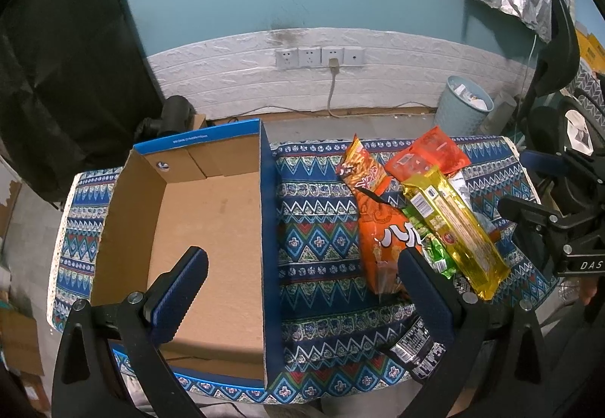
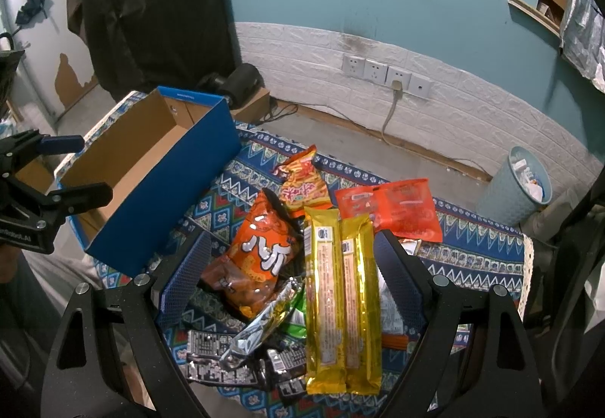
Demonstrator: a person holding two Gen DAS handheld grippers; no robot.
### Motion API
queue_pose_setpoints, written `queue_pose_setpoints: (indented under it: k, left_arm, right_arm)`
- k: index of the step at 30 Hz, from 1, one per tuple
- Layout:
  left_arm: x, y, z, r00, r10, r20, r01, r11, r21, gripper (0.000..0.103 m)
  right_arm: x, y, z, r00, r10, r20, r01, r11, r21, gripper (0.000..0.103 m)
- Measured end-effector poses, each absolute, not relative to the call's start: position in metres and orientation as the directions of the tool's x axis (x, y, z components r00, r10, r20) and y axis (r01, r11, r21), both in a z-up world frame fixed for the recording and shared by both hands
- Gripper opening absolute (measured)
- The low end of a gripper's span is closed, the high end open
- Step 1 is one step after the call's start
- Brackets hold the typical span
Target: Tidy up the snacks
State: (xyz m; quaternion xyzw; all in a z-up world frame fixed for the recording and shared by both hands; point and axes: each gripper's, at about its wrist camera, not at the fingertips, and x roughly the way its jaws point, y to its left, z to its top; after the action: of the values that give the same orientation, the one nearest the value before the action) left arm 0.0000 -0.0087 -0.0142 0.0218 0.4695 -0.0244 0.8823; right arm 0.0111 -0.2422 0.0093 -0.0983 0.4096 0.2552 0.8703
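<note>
Both claws gaped wide, held nothing: left claw (image 1: 302, 289) over box (image 1: 211, 229); right claw (image 2: 291, 278) over snack pile (image 2: 340, 266) right of box.

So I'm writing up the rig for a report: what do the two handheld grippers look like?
Both are black plastic frames with silver bolts. Each finger is faced with a blue ribbed pad, as on the left gripper and the right gripper. White lettering marks the bodies, only partly readable. No cables or sleeves show.
</note>
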Motion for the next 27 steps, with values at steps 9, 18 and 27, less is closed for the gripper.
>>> queue_pose_setpoints:
  k: [9,18,27]
  left_arm:
    - [-0.0005,-0.0091,-0.0153,0.556,-0.024,-0.831,0.067,0.998,0.016,0.102]
    - [0.0,-0.0103,-0.0169,0.551,-0.024,-0.834,0.068,0.998,0.016,0.102]
    - [0.0014,-0.014,-0.0211,0.541,-0.021,-0.841,0.075,0.997,0.023,0.102]
  right_arm:
    - [0.0121,-0.2424,0.0092,0.534,0.364,-0.763,-0.523,0.851,0.04,0.087]
    - [0.0097,-0.2433,0.0064,0.531,0.364,-0.765,-0.525,0.85,0.04,0.087]
    - [0.0099,-0.2444,0.0056,0.527,0.363,-0.769,-0.525,0.85,0.041,0.087]
